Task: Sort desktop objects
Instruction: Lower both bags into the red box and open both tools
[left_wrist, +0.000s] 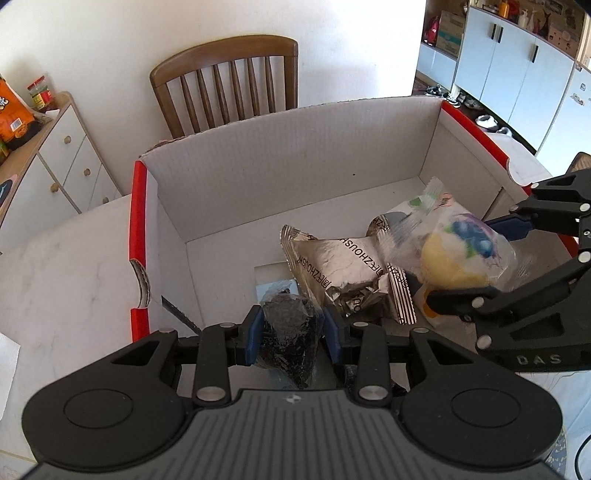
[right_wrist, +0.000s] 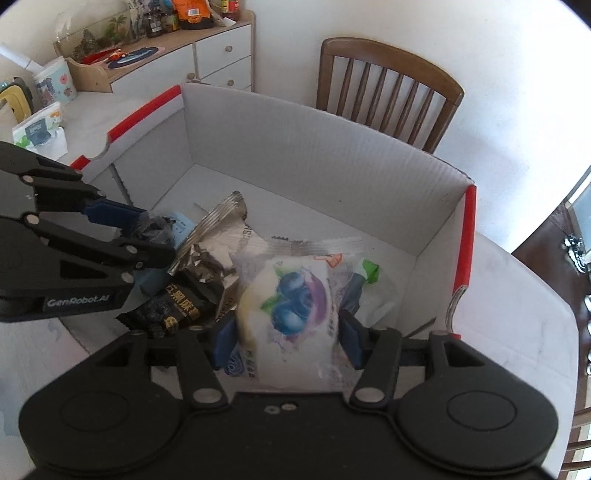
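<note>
An open white cardboard box (left_wrist: 258, 166) with red edges stands on the marble table. My left gripper (left_wrist: 293, 332) is shut on a black snack packet (left_wrist: 291, 325) over the box's near side; in the right wrist view that gripper (right_wrist: 155, 232) comes in from the left with the dark packet (right_wrist: 159, 229) between its pads. My right gripper (right_wrist: 288, 339) is shut on a clear-wrapped blueberry bun packet (right_wrist: 291, 306), held above the box floor (right_wrist: 388, 258). The left wrist view shows this bun packet (left_wrist: 458, 251) at the right. Crumpled silver foil packets (left_wrist: 332, 266) lie in the box between both grippers.
A wooden chair (left_wrist: 229, 77) stands behind the box's far wall. A white drawer cabinet (right_wrist: 218, 55) with jars and snack bags is beyond the table. A tissue pack (right_wrist: 37, 133) lies on the table (left_wrist: 74, 266) left of the box.
</note>
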